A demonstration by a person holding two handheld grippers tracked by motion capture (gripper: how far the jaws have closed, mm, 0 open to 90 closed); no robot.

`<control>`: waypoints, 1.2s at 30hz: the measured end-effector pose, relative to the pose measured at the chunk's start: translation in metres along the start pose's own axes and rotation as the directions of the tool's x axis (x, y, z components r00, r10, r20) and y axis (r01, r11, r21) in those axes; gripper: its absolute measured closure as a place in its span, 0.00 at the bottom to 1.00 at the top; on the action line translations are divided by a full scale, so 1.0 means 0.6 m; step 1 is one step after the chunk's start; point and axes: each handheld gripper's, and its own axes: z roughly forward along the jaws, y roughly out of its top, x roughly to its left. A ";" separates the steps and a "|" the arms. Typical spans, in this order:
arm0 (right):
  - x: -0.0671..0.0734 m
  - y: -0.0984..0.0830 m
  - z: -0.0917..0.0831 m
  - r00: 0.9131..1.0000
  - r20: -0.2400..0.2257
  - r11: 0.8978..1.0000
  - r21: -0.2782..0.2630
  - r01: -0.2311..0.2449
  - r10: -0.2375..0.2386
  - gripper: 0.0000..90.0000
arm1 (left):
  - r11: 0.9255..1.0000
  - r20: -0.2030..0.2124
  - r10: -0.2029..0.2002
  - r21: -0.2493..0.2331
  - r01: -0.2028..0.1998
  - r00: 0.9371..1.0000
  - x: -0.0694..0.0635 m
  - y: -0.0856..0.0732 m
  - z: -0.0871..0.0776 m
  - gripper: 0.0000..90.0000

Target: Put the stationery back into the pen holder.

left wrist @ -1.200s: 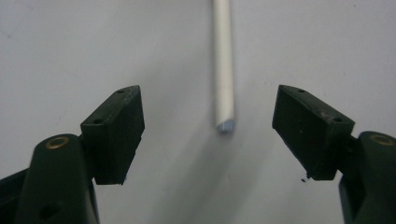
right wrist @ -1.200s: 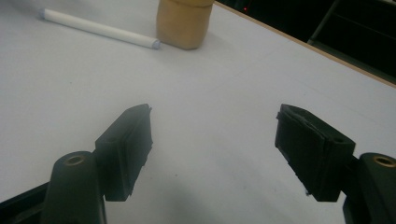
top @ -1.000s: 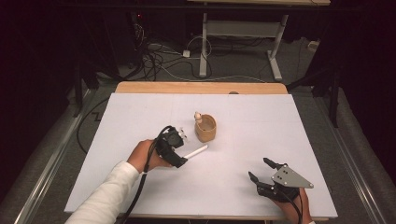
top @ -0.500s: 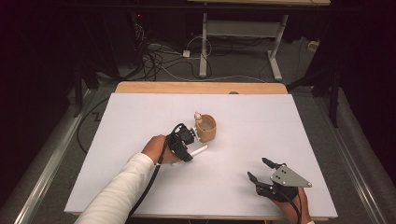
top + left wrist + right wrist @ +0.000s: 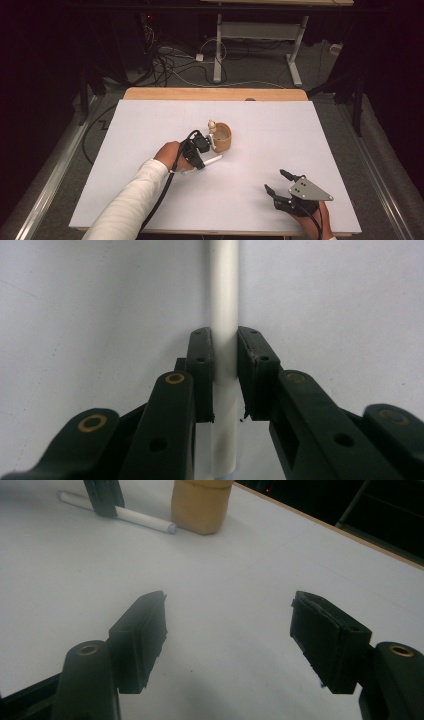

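Note:
A white pen (image 5: 213,160) lies on the white table sheet (image 5: 150,125), just in front of a tan wooden cup (image 5: 223,138). My left gripper (image 5: 200,162) reaches down onto the pen. Its jaws have just been closing, and they now press on the pen's barrel (image 5: 224,300) from both sides. The left gripper (image 5: 224,336) is shut on the pen, which still rests on the sheet. My right gripper (image 5: 275,181) hovers near the front right of the table. The right gripper (image 5: 229,625) is open with nothing between its pads, and it faces the pen (image 5: 142,519) and cup (image 5: 200,505).
A small wooden peg figure (image 5: 212,125) stands up at the cup's left rim. A wooden table edge (image 5: 215,93) runs along the back of the sheet. Beyond it are cables (image 5: 170,60) and desk legs (image 5: 218,45) on a dark floor.
My left hand moved right and slightly away toward the cup, came down over the pen, and its jaws closed on the pen. The right gripper stayed put.

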 end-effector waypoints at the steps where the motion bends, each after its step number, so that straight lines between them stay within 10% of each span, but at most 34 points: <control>1: 0.000 0.000 0.000 1.000 -0.001 1.000 -0.001 0.000 0.000 0.34 | 1.000 -0.001 0.001 -0.012 -0.001 1.000 0.000 -0.003 -0.001 0.83; 9: 0.000 0.000 0.000 1.000 0.000 1.000 0.000 -0.003 0.003 0.34 | 0.987 -0.027 -0.003 -0.163 -0.001 1.000 -0.007 -0.037 -0.023 0.84; 16: 0.000 0.000 -0.001 1.000 0.002 1.000 -0.002 -0.006 0.006 0.34 | 0.948 -0.080 -0.024 -0.318 -0.003 0.996 -0.013 -0.062 -0.043 0.84; 20: 0.000 0.000 -0.002 1.000 0.003 1.000 -0.004 -0.005 0.005 0.34 | 0.914 -0.083 -0.045 -0.407 0.008 0.996 -0.018 -0.071 -0.049 0.84; 26: -0.001 0.000 -0.002 1.000 0.001 1.000 -0.008 -0.011 0.011 0.34 | 0.898 -0.093 -0.041 -0.441 -0.004 0.995 -0.024 -0.076 -0.047 0.84; 30: -0.002 0.000 -0.003 1.000 -0.001 1.000 -0.011 -0.010 0.010 0.34 | 0.867 -0.123 -0.033 -0.498 -0.032 0.992 -0.033 -0.083 -0.060 0.84; 33: -0.002 0.000 -0.003 1.000 -0.001 1.000 -0.012 -0.009 0.009 0.34 | 0.828 -0.143 -0.032 -0.558 -0.054 0.989 -0.039 -0.087 -0.070 0.84; 36: -0.002 0.000 -0.003 1.000 -0.001 1.000 -0.012 -0.009 0.009 0.34 | 0.759 -0.132 -0.061 -0.650 -0.040 0.989 -0.041 -0.089 -0.074 0.84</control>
